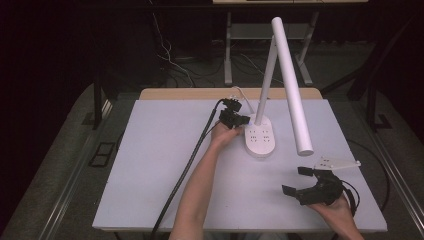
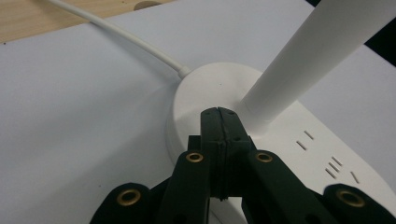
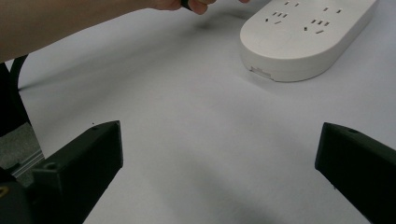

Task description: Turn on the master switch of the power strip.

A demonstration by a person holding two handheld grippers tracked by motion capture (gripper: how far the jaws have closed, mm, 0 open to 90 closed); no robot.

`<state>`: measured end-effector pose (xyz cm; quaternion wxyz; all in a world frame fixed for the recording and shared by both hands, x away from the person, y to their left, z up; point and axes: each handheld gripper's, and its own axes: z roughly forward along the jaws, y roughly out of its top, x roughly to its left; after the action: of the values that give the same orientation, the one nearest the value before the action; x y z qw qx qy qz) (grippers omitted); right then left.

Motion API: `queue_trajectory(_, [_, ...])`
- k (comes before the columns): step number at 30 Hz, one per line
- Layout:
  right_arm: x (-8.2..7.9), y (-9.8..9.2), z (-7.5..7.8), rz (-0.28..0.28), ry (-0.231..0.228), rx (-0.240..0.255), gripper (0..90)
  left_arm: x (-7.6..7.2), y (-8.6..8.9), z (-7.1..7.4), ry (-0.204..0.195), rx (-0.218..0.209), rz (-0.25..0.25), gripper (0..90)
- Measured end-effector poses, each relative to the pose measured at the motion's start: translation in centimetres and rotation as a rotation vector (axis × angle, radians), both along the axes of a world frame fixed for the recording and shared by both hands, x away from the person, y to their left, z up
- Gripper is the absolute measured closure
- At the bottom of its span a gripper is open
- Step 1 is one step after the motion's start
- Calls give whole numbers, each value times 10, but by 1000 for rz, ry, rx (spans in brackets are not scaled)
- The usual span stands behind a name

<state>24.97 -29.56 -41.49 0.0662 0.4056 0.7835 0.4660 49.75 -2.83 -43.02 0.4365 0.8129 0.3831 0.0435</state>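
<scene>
Desk lamp w/ power-strip base (image 1: 260, 138) stands upright on white table top (image 1: 165, 170), right of centre toward the far edge. Base is a white oval w/ rows of socket slots on its upper face; no brand, label or lettering legible on it in any view. White stem rises from far end of base; long white tube head (image 1: 291, 85) slants down to the right, its lower end hanging above the table near the base's right side. White cord (image 2: 122, 36) enters base at its far end and runs off toward the wooden strip at the table's back. Left gripper (image 1: 242, 120) sits at the base's far-left end, jaws pressed fully together w/ nothing between them, tips resting on base top just beside the stem foot, per left gripper view. Right gripper (image 1: 295, 181) is near the table's front right, well apart from the lamp, jaws spread wide and empty, pointing toward the base.
</scene>
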Motion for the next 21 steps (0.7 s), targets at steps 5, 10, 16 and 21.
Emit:
queue_trajectory(5, [0, 0, 0, 1, 1, -2, 5, -1, 6, 7, -10, -27, 21, 897])
queue_trajectory(10, [0, 0, 0, 1, 3, -4, 5, -2, 15, 19, -32, -33, 1, 896])
queue_trajectory(16, [1, 0, -1, 1, 2, -6, 4, -7, 26, 35, -55, -36, -1, 896])
queue_trajectory(21, [1, 1, 0, 2, 2, -6, 5, -12, 36, 47, -67, -55, 0, 895])
